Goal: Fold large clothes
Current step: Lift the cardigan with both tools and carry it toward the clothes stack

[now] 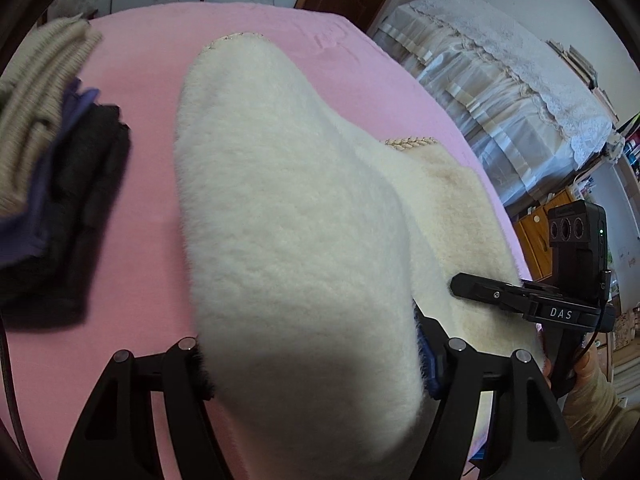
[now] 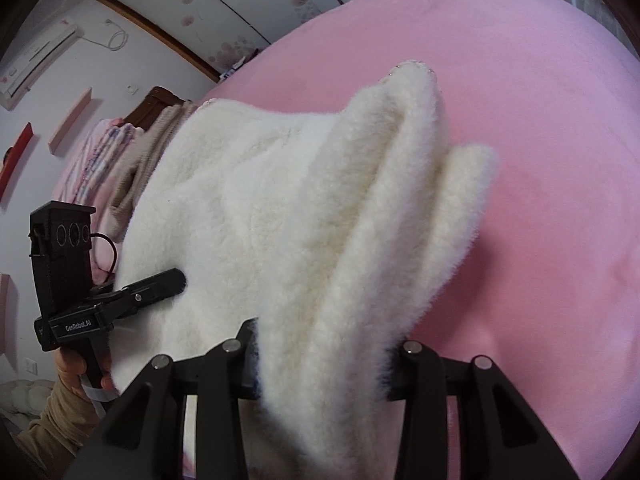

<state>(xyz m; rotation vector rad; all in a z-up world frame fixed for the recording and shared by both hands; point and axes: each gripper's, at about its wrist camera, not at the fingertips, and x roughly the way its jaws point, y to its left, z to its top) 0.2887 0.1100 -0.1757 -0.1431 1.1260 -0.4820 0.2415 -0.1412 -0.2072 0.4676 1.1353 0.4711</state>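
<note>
A large cream fleece garment (image 1: 288, 208) lies on the pink bed (image 1: 136, 208), bunched in thick folds. My left gripper (image 1: 312, 364) is shut on a thick fold of it at the near edge; fleece fills the space between the fingers. In the right wrist view the same garment (image 2: 280, 208) rises in ridged folds, and my right gripper (image 2: 320, 364) is shut on a fold of it. Each gripper shows in the other's view: the right gripper (image 1: 472, 284) at the garment's right edge, the left gripper (image 2: 160, 284) at its left edge.
A stack of folded clothes, beige knit (image 1: 36, 96), purple and black (image 1: 80, 200), sits on the bed's left side. A lace-covered piece of furniture (image 1: 500, 80) stands beyond the bed's right edge. A beige knit and pink bedding (image 2: 116, 168) lie by the headboard.
</note>
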